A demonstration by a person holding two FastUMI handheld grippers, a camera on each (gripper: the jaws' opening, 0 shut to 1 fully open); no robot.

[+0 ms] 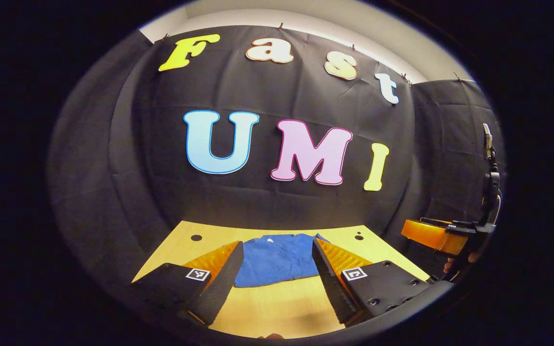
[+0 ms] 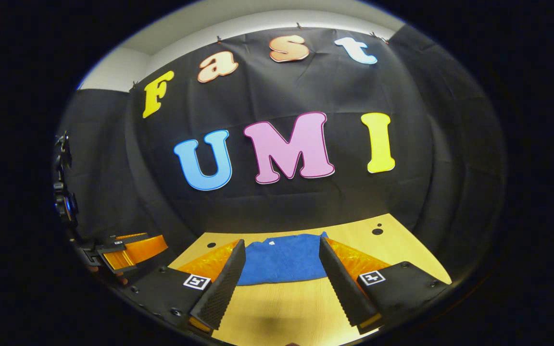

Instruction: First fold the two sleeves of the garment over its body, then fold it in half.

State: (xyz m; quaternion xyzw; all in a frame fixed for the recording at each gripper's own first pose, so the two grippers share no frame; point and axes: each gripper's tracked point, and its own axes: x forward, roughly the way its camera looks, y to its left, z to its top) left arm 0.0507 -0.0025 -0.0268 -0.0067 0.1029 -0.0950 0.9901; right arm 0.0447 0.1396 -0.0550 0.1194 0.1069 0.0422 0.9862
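Left gripper view: blue garment (image 1: 277, 259) flat beyond the spread, empty left hand-held gripper (image 1: 277, 283).

Garment (image 1: 277, 259) looks like matt cloth; table (image 1: 277, 302) smooth wood.

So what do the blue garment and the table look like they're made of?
Garment: soft matte cloth, possibly fleece or terry, since it lies limp with a slightly fuzzy look. Table: pale wood or wood-look laminate, smooth, with faint grain lines.
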